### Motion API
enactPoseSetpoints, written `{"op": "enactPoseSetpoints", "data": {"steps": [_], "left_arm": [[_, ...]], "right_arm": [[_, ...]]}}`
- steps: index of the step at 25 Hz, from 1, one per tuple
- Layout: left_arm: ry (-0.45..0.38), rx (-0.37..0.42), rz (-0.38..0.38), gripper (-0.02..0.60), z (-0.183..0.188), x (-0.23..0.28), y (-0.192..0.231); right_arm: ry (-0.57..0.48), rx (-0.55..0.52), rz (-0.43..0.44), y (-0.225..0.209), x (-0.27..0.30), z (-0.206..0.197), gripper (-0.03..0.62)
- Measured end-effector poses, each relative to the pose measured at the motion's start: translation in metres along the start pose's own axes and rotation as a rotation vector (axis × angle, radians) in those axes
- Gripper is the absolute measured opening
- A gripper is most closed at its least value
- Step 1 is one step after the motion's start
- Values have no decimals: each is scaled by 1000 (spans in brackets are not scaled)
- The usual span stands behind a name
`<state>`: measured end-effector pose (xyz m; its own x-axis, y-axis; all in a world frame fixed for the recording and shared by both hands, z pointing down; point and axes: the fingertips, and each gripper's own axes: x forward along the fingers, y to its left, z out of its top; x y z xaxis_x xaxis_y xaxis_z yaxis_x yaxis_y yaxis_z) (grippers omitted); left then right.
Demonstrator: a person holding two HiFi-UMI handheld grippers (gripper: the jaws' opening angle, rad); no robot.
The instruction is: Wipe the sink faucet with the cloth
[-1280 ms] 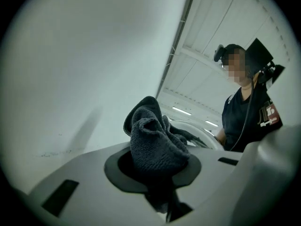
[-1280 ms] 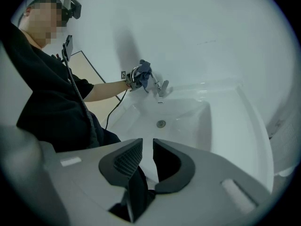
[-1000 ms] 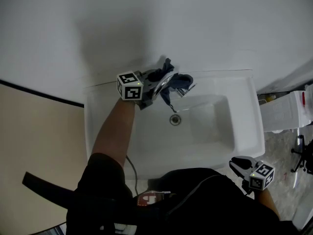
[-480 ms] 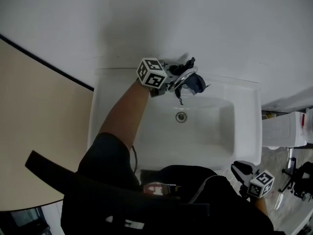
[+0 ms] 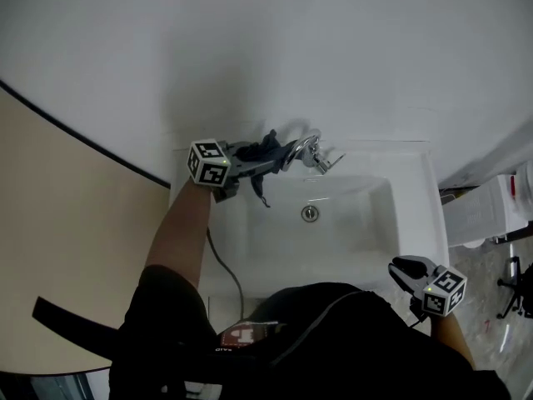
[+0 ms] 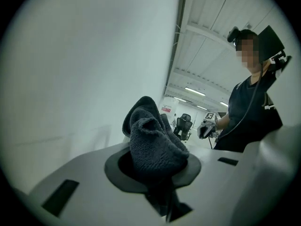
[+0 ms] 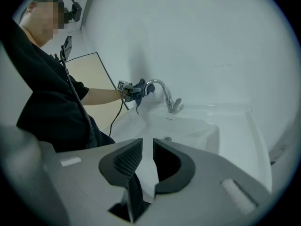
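Observation:
The chrome faucet (image 5: pixel 309 152) arches over the back rim of the white sink (image 5: pixel 416 215). My left gripper (image 5: pixel 254 158) is just left of it, shut on a bunched dark grey cloth (image 5: pixel 266 148) with a tail hanging over the basin. The cloth's tip reaches the faucet's arch; whether it touches I cannot tell. The left gripper view shows the cloth (image 6: pixel 155 142) bulging from between the left gripper (image 6: pixel 156 166) jaws. My right gripper (image 5: pixel 403 267) hovers at the sink's front right corner. In its own view the right gripper (image 7: pixel 147 147) is open by a narrow gap and holds nothing; the faucet (image 7: pixel 161 89) is far ahead.
The drain (image 5: pixel 310 213) sits in the middle of the basin. A white wall rises behind the sink. A beige panel (image 5: pixel 58 248) lies to the left, and a white ribbed container (image 5: pixel 479 211) stands on the floor at the right. A cable (image 5: pixel 223 267) hangs along my left arm.
The left gripper has pulled the cloth leftward off the faucet, which now stands bare. The right gripper has risen a little beside the sink's front corner.

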<state>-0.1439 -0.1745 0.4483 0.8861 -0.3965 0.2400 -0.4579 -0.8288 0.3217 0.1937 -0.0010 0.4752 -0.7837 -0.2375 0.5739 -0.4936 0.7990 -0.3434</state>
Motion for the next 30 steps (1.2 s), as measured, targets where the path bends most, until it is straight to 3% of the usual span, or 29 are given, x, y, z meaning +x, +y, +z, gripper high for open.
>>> {"op": "enactPoseSetpoints", "data": {"steps": [6,12,16,19,23,30], "left_arm": [[-209,-78,120,74,-28,-66,-99],[-417,-208,407,74,-45,-94,-172],[-450,-261,605,74,-59,-114,-186],[-438,-274,705,74,-78,-125,-187],[-426,-289,752,74,-90,-125,-187],[-420,-251,700,75,-69,-117,-187]], "right_arm": [[-135,-79,55,1,26,56,63],[-294,-102,84,3,40,120,60],[-416,2,72,-14,47,145,3],[-451,79,58,-26,63,141,1],[-466,133,57,-35,60,133,0],[-477,154,17,-51,36,128,0]]}}
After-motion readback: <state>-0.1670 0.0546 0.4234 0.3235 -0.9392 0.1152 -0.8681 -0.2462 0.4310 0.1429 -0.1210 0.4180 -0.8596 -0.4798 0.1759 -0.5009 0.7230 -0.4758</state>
